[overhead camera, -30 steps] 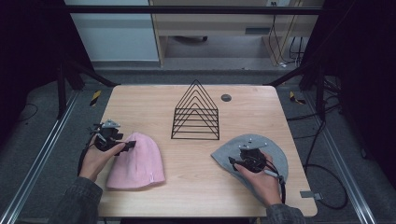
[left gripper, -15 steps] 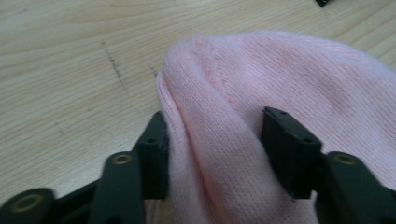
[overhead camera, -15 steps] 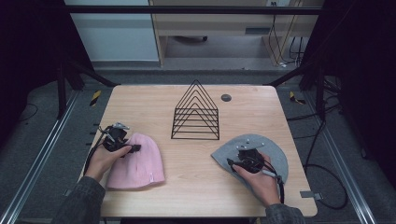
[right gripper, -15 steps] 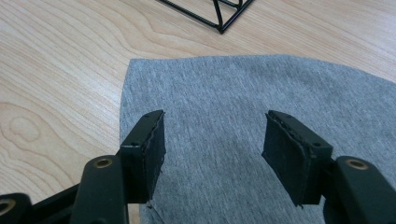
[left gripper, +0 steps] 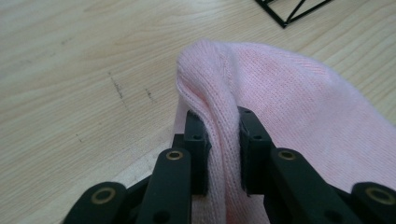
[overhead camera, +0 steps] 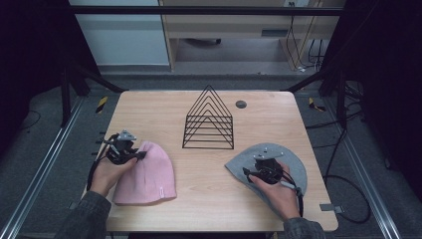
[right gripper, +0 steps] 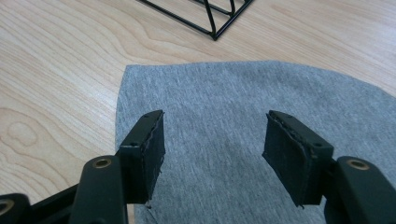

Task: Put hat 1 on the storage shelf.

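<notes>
On my counter point(overhead camera: 209, 204) lie two beanies: my left claw point(left gripper: 219, 140) pinches a fold of the pink beanie point(left gripper: 299, 116); my right claw point(right gripper: 215, 140) gapes wide over the grey beanie point(right gripper: 219, 93), beside one wire rack point(overhead camera: 209, 119).

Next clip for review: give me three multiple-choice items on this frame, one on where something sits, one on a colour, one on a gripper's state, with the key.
1. Where does the black wire rack stand?
A. Mid-table, beyond both hats
B. On the pink hat
C. On the floor

2. What colour is the hat under the right gripper?
A. Pink
B. Grey
C. Green

3. How does the left gripper stand?
A. Open above bare wood
B. Shut on a fold of the pink hat
C. Shut on the rack

Key: 1 A, the high view shows it at the table's middle, past the hats. 2 B, grey hat lies between its open jaws. 3 B, pink hat knit is pinched between its jaws.
</notes>
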`<state>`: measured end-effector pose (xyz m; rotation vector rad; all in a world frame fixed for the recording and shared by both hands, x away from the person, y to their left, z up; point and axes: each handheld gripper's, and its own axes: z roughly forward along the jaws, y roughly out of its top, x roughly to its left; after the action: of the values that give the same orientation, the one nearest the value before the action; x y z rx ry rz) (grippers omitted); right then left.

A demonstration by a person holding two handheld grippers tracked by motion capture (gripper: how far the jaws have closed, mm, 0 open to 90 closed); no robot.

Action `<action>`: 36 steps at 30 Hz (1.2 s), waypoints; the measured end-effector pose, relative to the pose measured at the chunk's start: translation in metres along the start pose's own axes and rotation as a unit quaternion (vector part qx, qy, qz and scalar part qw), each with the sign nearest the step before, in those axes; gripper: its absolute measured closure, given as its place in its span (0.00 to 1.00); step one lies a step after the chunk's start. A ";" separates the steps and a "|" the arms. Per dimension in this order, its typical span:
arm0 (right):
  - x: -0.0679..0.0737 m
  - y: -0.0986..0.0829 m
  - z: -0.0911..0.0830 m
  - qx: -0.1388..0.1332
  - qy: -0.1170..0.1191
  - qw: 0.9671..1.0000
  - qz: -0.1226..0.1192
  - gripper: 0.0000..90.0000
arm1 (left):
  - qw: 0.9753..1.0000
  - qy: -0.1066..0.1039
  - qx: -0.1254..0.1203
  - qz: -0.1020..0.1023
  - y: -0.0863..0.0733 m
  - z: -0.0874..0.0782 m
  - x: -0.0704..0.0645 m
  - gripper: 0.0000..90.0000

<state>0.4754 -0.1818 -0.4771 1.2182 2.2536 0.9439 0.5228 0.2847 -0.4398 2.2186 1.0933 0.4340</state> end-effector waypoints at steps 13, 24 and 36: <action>0.010 0.023 -0.020 -0.062 0.012 0.998 -0.013 0.41 | 0.994 0.023 -0.077 0.074 0.026 -0.060 -0.040 0.86; 0.059 0.076 -0.038 -0.080 0.068 0.991 -0.089 0.43 | 0.984 0.043 -0.135 0.106 0.075 -0.103 -0.052 0.86; 0.098 0.109 -0.027 -0.094 0.104 0.983 -0.120 0.52 | 0.977 0.016 -0.179 0.114 0.120 -0.123 -0.072 0.86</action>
<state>0.4680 -0.0663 -0.3833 0.7774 2.3394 1.2007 0.4851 0.2186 -0.2696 2.0215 0.7098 0.7074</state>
